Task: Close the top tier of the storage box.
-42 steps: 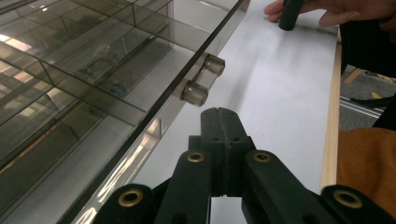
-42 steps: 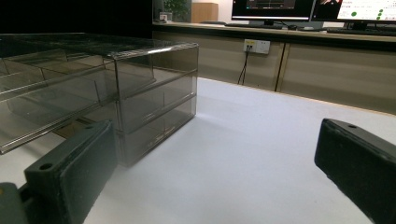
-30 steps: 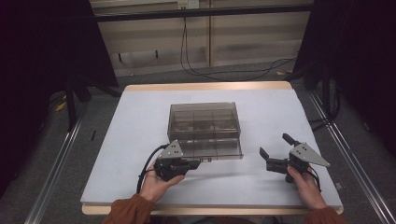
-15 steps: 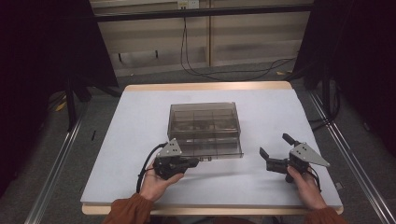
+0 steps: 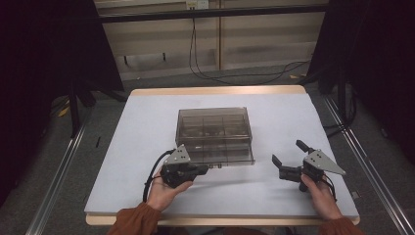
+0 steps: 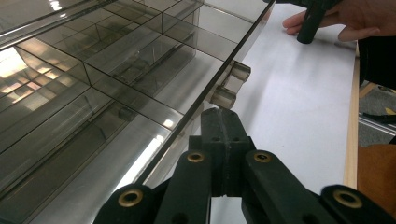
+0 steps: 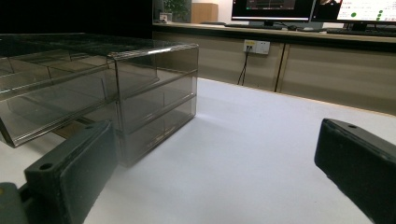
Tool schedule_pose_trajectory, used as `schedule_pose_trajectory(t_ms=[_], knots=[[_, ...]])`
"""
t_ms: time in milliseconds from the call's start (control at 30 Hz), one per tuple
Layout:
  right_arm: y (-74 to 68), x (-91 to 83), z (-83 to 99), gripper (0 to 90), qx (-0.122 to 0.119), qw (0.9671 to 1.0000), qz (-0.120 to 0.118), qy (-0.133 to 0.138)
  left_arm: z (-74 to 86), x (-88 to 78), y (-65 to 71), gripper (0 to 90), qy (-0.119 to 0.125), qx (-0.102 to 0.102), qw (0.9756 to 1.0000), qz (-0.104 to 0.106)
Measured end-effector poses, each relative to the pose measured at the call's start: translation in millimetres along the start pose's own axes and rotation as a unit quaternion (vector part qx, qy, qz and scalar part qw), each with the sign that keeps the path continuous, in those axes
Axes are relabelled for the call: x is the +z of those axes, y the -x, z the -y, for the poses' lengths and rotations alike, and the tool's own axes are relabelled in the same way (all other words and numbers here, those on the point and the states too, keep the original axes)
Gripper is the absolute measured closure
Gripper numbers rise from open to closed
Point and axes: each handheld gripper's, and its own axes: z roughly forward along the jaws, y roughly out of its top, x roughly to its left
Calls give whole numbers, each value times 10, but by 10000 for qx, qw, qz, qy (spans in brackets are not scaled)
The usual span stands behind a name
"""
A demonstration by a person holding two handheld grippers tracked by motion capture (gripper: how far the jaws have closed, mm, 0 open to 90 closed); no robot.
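Note:
A smoky clear drawer box [image 5: 214,128] stands mid-table, its lowest drawer drawn out a little toward me. My left gripper [image 5: 207,169] lies on the table just in front of that drawer, jaws shut with nothing between them. In the left gripper view its closed tips [image 6: 219,117] sit right below the drawer's small clear handle [image 6: 232,83]; whether they touch it I cannot tell. My right gripper [image 5: 288,152] rests to the right of the box, open and empty. In the right gripper view its gap [image 7: 215,168] faces the box corner [image 7: 154,98].
The white table [image 5: 147,127] has free room left, right and behind the box. Its wooden far edge [image 5: 215,90] borders a floor with cables. Metal rails [image 5: 357,147] run along both sides. Monitors [image 7: 303,9] stand on a bench beyond.

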Motion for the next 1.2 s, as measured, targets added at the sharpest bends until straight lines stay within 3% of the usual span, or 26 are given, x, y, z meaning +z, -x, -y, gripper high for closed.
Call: schedule_pose_trajectory(t_ms=[533, 1200], knots=[[0, 0, 0, 0, 0, 10000, 1, 0, -3, 11, -14, 900, 68, -77, 9999, 0], [0, 0, 1, 0, -24, 10000, 5, 9, -22, 1, -52, 900, 58, -23, 9999, -103]])
